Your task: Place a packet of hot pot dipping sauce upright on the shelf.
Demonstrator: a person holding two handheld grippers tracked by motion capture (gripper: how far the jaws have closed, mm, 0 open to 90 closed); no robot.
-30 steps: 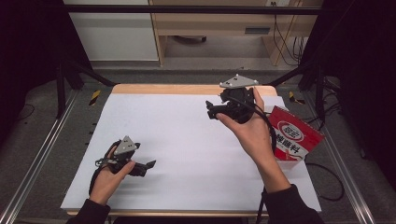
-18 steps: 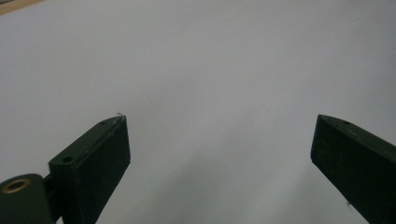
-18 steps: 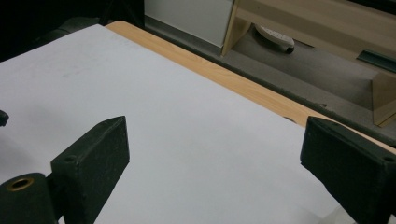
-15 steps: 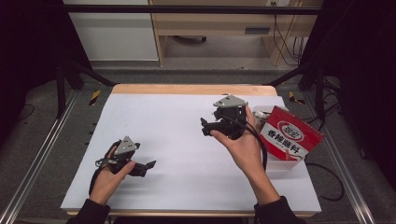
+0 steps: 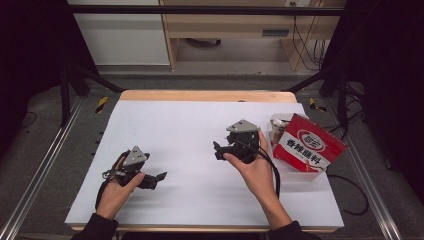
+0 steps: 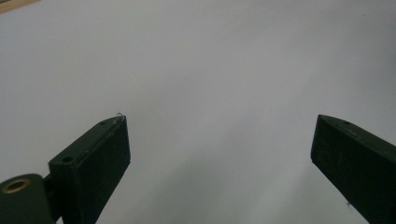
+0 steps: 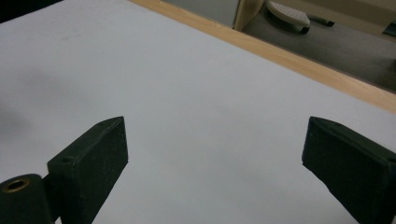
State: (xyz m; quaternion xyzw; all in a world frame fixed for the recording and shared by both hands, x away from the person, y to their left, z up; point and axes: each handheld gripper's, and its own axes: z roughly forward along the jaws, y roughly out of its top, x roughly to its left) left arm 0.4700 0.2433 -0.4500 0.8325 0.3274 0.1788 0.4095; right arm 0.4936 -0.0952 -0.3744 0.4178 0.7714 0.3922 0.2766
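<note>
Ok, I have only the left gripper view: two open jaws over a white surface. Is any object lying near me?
Observer: Not near. A red and white packet lies at the right edge of the table, far from the left gripper.
Operator: And where is the right gripper?
Observer: The right gripper is just left of the packet, apart from it.
Operator: Does it hold something?
Observer: No, its jaws stand wide open with nothing between them.
</note>
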